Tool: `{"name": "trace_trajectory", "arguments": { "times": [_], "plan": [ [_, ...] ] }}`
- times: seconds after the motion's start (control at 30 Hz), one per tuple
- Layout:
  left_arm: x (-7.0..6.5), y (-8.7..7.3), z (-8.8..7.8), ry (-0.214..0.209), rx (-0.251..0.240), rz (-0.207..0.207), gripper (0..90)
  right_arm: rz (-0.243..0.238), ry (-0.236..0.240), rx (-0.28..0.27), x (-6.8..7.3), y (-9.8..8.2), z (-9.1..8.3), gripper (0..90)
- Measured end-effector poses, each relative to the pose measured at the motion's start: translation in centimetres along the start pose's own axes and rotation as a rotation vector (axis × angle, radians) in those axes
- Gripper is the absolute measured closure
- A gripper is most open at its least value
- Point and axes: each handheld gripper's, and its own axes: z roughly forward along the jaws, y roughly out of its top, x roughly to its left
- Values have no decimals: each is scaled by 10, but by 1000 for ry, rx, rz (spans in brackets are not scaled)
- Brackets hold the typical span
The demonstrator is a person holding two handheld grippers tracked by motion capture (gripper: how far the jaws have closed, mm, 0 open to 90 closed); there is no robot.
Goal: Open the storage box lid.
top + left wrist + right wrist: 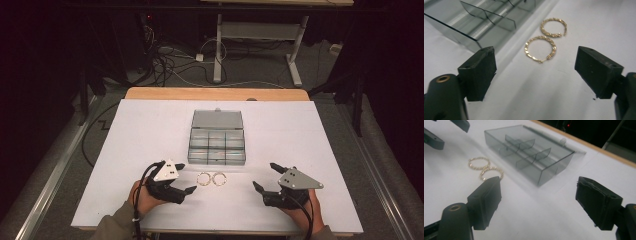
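High view: two gold hoop earrings (211, 179) lie near the desk's (150, 125) front edge, before the open box (217, 145); left claw (182, 179) and right claw (264, 176) both released, approaching; next, pinch one hoop.

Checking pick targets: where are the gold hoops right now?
High view: the two hoops lie side by side on the white table, just in front of the open box, between the left gripper and right gripper.
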Motion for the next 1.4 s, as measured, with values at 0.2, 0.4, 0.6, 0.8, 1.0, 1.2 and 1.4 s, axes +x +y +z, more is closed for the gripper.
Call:
{"name": "trace_trajectory", "arguments": {
  "times": [0.2, 0.4, 0.6, 0.8, 1.0, 1.2, 1.4],
  "plan": [
    [-1, 2, 14, -27, 51, -9, 144, -6, 11, 33, 5, -19, -11, 194],
    [-3, 7, 29, -28, 82, -14, 145, 6, -21, -10, -2, -26, -22, 181],
    [0, 18, 45, -29, 135, -14, 172, -9, -18, -1, -4, -31, -19, 197],
    [5, 20, 48, -59, 132, -26, 233, -20, -22, 5, -4, -30, -16, 210],
    [7, 24, 53, -66, 130, -27, 260, -56, -19, 25, -3, -32, -11, 215],
    [7, 25, 53, -68, 119, -22, 348, -61, -10, 26, -3, -32, -9, 218],
    [6, 24, 52, -74, 109, -17, 449, -66, 2, 29, -2, -31, -6, 219]
  ]
}}
